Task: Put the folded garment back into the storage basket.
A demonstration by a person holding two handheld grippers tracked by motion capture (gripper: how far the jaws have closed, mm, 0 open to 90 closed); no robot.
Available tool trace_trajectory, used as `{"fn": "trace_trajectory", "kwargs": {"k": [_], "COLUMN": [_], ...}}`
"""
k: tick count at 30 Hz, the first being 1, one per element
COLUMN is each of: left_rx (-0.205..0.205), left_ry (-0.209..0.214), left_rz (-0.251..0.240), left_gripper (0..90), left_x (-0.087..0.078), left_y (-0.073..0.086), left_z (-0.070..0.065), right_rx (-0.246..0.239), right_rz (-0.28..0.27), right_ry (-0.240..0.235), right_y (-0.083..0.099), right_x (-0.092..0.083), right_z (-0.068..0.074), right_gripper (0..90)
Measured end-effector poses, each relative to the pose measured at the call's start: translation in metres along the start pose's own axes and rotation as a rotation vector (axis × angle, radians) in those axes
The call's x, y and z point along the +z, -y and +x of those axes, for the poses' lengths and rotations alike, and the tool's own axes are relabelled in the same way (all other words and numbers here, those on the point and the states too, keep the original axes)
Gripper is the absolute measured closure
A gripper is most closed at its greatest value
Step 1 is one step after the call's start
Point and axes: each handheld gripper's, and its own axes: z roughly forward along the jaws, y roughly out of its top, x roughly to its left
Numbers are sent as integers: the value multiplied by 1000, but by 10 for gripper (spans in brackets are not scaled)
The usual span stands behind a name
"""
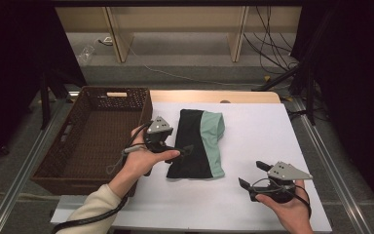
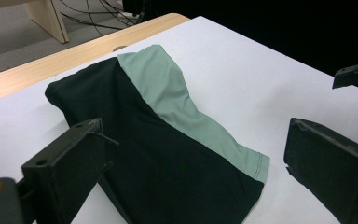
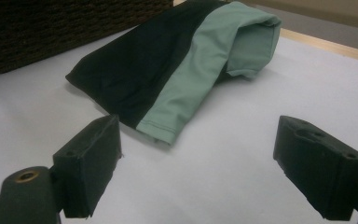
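A folded garment [image 1: 197, 144], black with a mint-green band along its right side, lies flat on the white table [image 1: 258, 126]. My left gripper [image 1: 179, 152] hovers at the garment's left near edge, jaws wide open and pointing across it. In the left gripper view the black cloth [image 2: 168, 158] lies between and beyond the open left gripper [image 2: 200, 175], not pinched. My right gripper [image 1: 252, 175] is held open to the right of the garment's near corner, apart from it. The right gripper [image 3: 207, 163] has bare table between its jaws, and the garment [image 3: 168, 65] lies ahead.
A dark woven basket [image 1: 143, 109] stands along the table's left edge, close to the garment and left hand; its wall [image 3: 51, 28] appears in the right gripper view. A wooden strip [image 1: 199, 96] borders the far edge. Cables and table legs lie on the floor beyond.
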Motion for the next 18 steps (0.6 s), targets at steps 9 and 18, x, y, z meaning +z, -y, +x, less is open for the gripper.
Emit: {"fn": "trace_trajectory", "kwargs": {"k": [9,18], "left_rx": [-3,-6], "left_ry": [-5,-9], "left_rz": [6,5], "left_gripper": [48,45], "left_x": [4,7], "left_y": [0,0], "left_z": [1,1], "right_rx": [-3,-3], "right_rz": [2,2], "right_ry": [9,14], "right_y": [0,0], "right_x": [0,0], "right_z": [0,0], "right_gripper": [155,154]}}
